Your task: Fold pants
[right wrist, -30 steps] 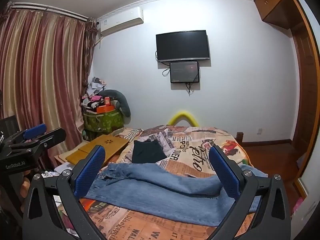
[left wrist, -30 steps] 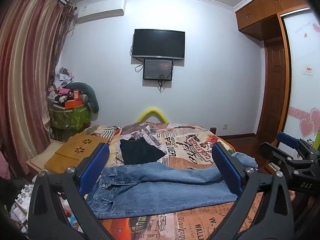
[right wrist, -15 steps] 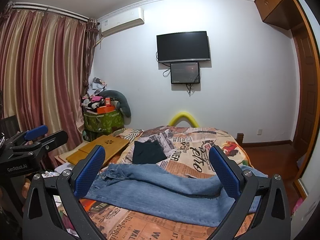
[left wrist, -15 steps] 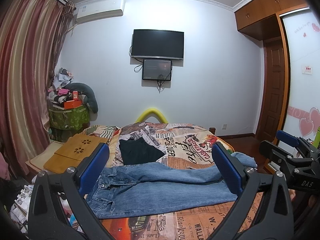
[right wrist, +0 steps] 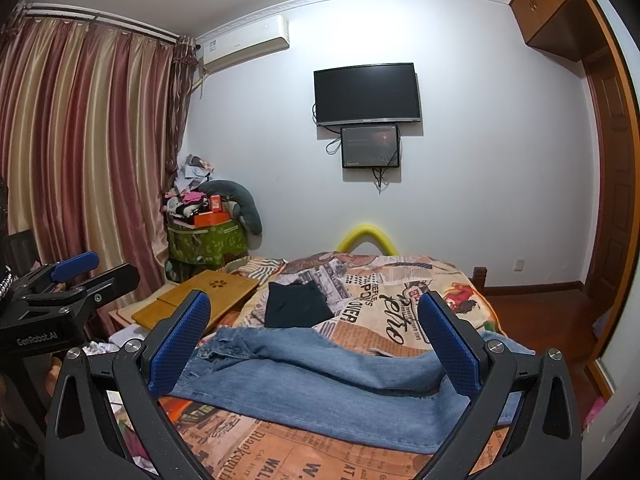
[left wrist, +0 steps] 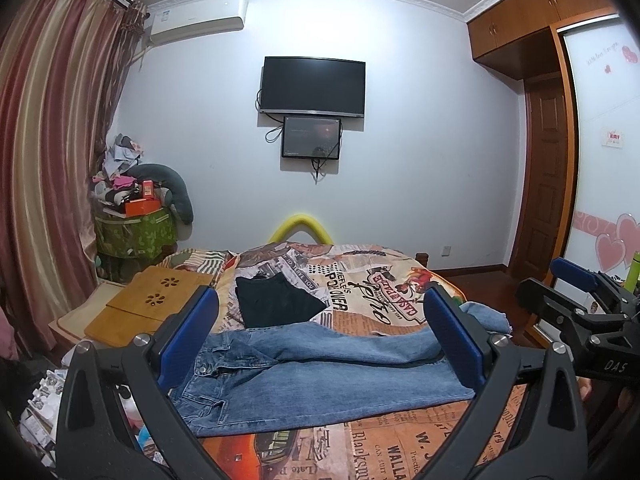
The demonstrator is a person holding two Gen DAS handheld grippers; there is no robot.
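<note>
Jeans [left wrist: 320, 376] flat on bedspread [left wrist: 380, 292]

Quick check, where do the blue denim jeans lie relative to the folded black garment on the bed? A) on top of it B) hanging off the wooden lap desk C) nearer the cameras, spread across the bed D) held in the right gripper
C: the blue denim jeans lie spread across the printed bedspread, nearer the cameras than the folded black garment; left gripper and right gripper are both open and hold nothing.
</note>
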